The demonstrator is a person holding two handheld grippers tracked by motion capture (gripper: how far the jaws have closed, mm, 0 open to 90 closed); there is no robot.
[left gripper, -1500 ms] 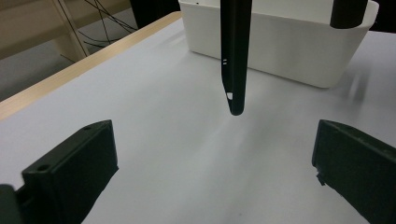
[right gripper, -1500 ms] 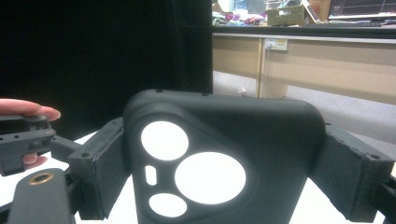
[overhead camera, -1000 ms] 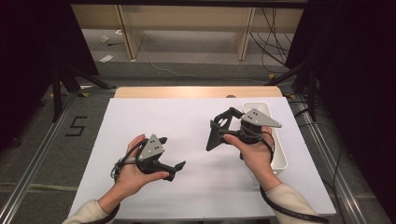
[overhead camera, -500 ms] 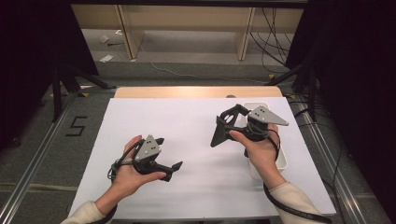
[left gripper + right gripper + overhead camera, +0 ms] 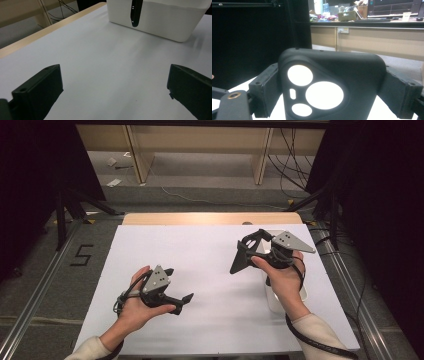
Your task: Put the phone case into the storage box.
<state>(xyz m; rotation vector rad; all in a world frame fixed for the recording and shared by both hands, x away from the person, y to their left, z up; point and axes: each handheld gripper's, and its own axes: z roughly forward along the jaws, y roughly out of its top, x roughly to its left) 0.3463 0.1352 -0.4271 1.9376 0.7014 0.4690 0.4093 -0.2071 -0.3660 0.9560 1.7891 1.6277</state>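
Note:
My right gripper (image 5: 252, 251) is raised over the right half of the white table sheet (image 5: 210, 270), shut on a black phone case (image 5: 239, 260). In the right gripper view the case (image 5: 352, 72) sits upright between the two jaws, its camera cut-outs facing me. My left gripper (image 5: 180, 285) rests low on the sheet at the front left, open, with nothing between its jaws. In the left gripper view its jaws (image 5: 115, 95) stand wide apart over bare sheet, and the case (image 5: 136, 12) hangs edge-on in front of the white bin (image 5: 162, 25).
A white oblong bin (image 5: 280, 302) stands at the right of the sheet, partly under my right hand. A wooden table edge (image 5: 210, 218) runs along the back. Metal rails flank the table, and cables lie on the floor behind.
My right gripper has shifted a little to the right with the phone case in it. The left gripper has stayed where it was.

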